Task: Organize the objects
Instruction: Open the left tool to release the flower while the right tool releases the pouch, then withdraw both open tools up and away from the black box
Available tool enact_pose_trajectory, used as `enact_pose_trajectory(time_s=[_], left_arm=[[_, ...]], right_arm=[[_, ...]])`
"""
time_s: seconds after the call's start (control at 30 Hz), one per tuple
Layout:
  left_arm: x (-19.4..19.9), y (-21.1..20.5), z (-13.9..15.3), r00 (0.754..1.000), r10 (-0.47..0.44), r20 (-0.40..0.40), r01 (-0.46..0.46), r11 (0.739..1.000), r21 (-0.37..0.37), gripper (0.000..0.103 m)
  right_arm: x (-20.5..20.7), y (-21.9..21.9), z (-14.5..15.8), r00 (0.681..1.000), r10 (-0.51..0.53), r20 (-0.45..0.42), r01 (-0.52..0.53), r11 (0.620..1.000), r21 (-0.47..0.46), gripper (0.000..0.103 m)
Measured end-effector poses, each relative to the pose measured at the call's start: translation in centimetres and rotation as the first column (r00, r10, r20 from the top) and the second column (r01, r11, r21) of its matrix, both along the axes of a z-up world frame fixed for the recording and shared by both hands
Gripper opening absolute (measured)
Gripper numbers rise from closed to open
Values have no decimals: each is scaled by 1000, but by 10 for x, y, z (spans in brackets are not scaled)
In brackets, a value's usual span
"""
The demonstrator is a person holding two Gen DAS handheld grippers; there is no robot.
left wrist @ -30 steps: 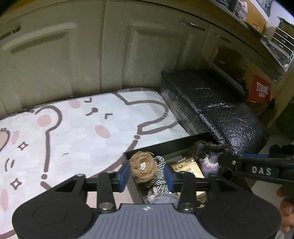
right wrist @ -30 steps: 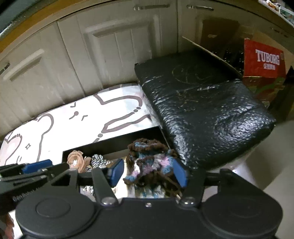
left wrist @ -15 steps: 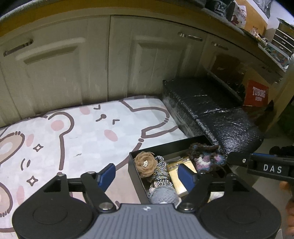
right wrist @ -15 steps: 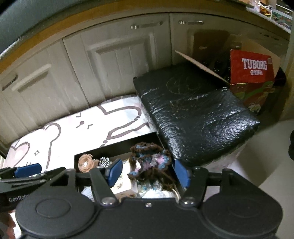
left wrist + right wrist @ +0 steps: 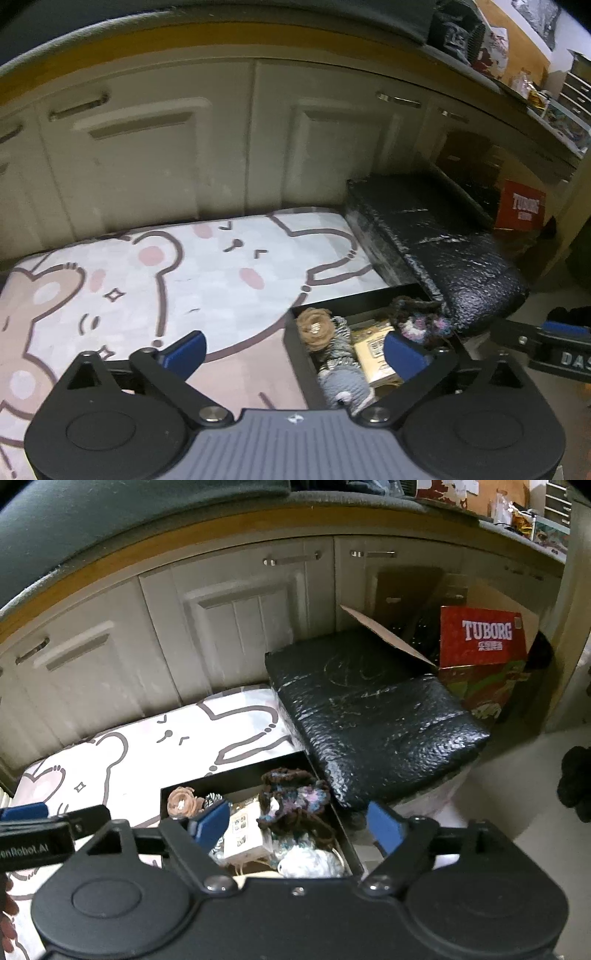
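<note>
Plainly, from the left wrist view, the left claw [image 5: 293, 349] is spread wide with nothing between its blue pads, raised above the mat [image 5: 207, 280]; the black box [image 5: 301, 365] lies toward its 1 o'clock, just under the right-hand pad, its long axis running from 5 to 11 o'clock. Inside it sit a brown fabric flower [image 5: 314, 328], a striped hair tie [image 5: 340, 345], a grey knitted piece [image 5: 345, 384], a tan card pack [image 5: 375, 350] and a dark crocheted piece [image 5: 421, 319] at the far corner. From the right wrist view, the right claw [image 5: 293, 827] is likewise wide open and empty, and the box [image 5: 166, 812] lies straight ahead at 12 o'clock, directly below the gap, with the crocheted piece [image 5: 293, 797] nearly centred. By my reading the right claw is the better placed for anything in the box. Both claws are pitched downward, held clear of the contents.
</note>
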State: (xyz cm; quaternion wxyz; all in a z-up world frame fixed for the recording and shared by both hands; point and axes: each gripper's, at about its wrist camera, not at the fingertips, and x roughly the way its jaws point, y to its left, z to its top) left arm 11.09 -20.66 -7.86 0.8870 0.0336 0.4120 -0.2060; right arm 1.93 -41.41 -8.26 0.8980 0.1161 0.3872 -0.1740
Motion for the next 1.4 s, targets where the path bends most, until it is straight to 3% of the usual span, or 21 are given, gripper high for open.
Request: enact_pose_trajectory(time_s=[0.13, 0.27, 0.43, 0.57, 0.97, 1.4], left_arm=[[-6, 11, 6, 1000, 17, -19, -17, 1000, 5, 103], [-14, 17, 11, 1000, 19, -9, -19, 999, 29, 103], [-21, 33, 20, 999, 22, -33, -23, 999, -40, 103], [-30, 39, 28, 1000, 13, -25, -14, 999, -46, 103], [-71, 43, 67, 996, -7, 89, 4, 999, 35, 103], [-113, 53, 83, 986, -47, 162, 27, 992, 122, 103]], right_arm=[[-9, 6, 10, 1000, -9, -1, 9, 1000, -23, 95], [-15, 11, 16, 1000, -14, -17, 14, 999, -29, 97], [-26, 16, 21, 1000, -16, -25, 15, 999, -37, 98], [-36, 19, 30, 1000, -13, -23, 12, 999, -40, 99], [-71, 37, 56, 1000, 17, -8, -18, 994, -110, 99], [-112, 60, 76, 998, 36, 42, -29, 987, -159, 99]])
